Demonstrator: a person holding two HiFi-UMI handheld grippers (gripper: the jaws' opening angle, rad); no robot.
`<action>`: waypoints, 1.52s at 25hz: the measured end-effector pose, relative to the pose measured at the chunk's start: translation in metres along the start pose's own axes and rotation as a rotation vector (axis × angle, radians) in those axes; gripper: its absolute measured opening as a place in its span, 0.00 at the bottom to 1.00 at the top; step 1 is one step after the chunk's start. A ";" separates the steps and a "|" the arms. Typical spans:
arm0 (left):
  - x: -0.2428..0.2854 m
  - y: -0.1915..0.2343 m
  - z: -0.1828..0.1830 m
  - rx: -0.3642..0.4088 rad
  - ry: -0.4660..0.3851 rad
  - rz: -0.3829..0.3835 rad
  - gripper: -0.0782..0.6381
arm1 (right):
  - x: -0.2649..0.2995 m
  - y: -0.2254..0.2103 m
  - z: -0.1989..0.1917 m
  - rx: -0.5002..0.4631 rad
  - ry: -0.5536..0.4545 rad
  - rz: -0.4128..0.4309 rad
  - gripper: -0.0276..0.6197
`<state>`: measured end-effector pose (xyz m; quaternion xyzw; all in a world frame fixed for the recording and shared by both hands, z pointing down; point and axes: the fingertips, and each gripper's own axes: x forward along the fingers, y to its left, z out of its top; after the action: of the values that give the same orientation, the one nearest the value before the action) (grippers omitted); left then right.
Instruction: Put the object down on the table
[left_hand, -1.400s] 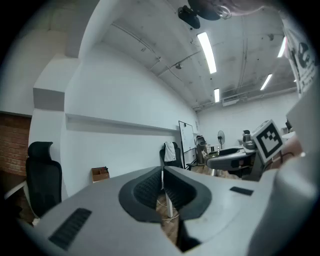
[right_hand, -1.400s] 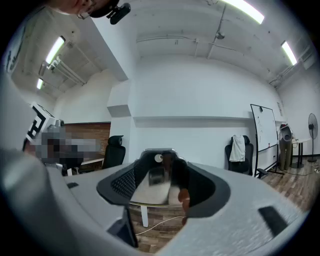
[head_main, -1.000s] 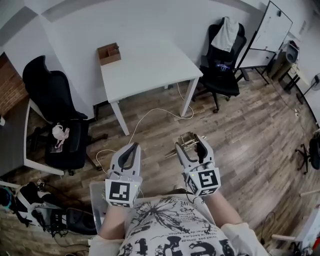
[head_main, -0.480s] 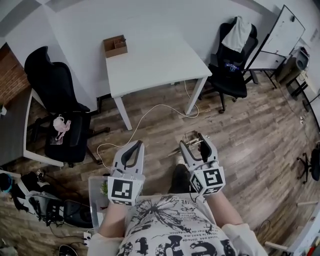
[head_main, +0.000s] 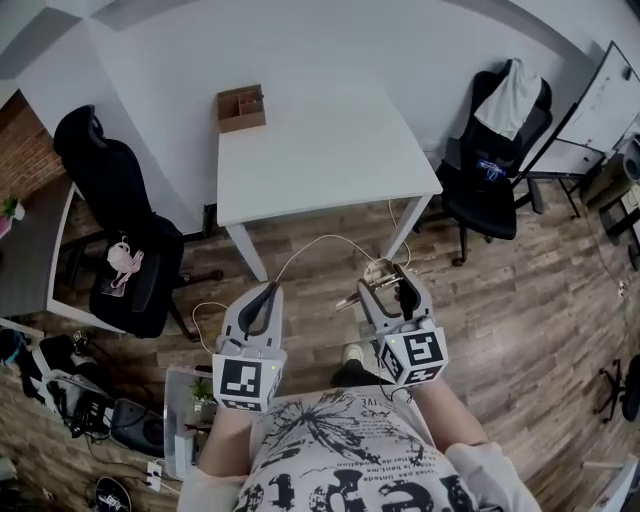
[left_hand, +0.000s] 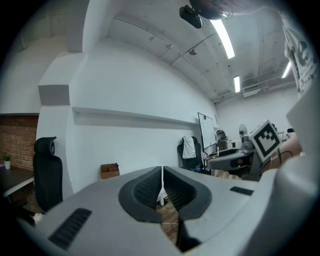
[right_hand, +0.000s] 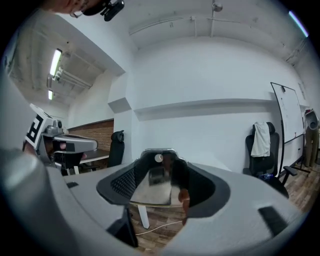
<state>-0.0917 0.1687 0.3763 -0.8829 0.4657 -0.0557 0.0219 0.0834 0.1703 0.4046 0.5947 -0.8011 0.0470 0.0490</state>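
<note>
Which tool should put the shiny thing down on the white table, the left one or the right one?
Right. The right tool is already gripping the shiny metal object, and the white table lies ahead of it. The left tool is shut with nothing between its jaws, so it has nothing to set down.

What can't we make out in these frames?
- What the held object is: right gripper view, shiny, and the right gripper covers its sides.
- Contents of the brown box on the table: head view, too small.
- The pale item on the black chair: head view, too small to name.
</note>
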 end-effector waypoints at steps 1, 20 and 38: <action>0.016 -0.002 0.002 -0.002 -0.003 0.019 0.13 | 0.011 -0.015 0.002 0.000 0.006 0.018 0.47; 0.212 0.010 0.001 -0.032 0.081 0.187 0.13 | 0.186 -0.167 -0.002 0.005 0.056 0.165 0.47; 0.396 0.181 -0.017 -0.078 0.033 0.159 0.13 | 0.449 -0.199 -0.048 -0.036 0.313 0.187 0.47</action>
<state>-0.0207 -0.2600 0.4075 -0.8422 0.5366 -0.0500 -0.0161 0.1455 -0.3065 0.5158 0.5019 -0.8362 0.1290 0.1794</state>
